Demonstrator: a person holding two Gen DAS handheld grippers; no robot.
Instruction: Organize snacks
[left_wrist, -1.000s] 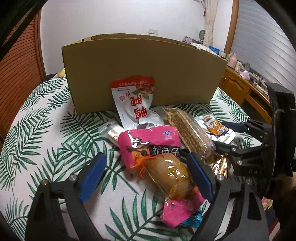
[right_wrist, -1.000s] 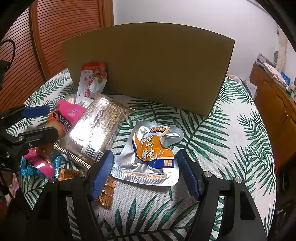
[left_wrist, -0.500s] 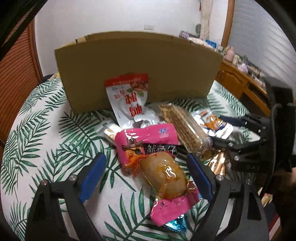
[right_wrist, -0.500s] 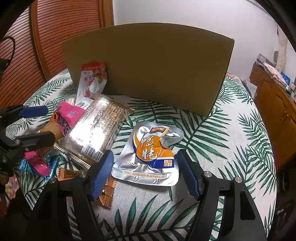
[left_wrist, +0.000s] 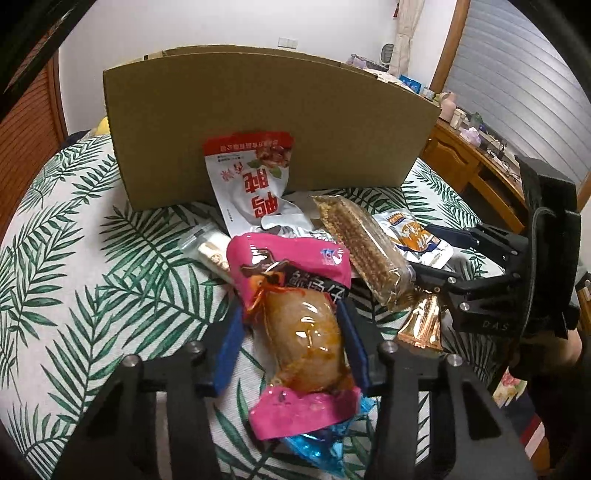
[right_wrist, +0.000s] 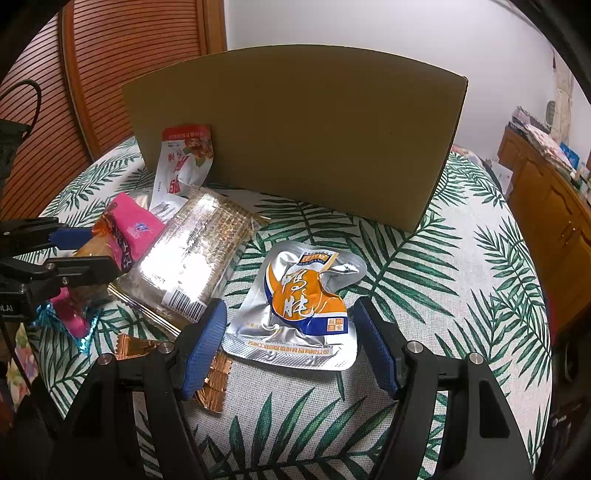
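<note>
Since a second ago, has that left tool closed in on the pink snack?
Yes. The left tool has shut on the pink snack; judged against the cardboard box, the snack itself has barely shifted.

One cardboard box (left_wrist: 258, 122), one red-and-white pouch (left_wrist: 255, 188), one pink packet (left_wrist: 295, 317), one wafer pack (left_wrist: 364, 251), one silver-and-orange pouch (right_wrist: 303, 306), one white bar (left_wrist: 212, 254), one blue wrapper (left_wrist: 325, 446), and two gold-wrapped candies showing (right_wrist: 216, 380).
</note>
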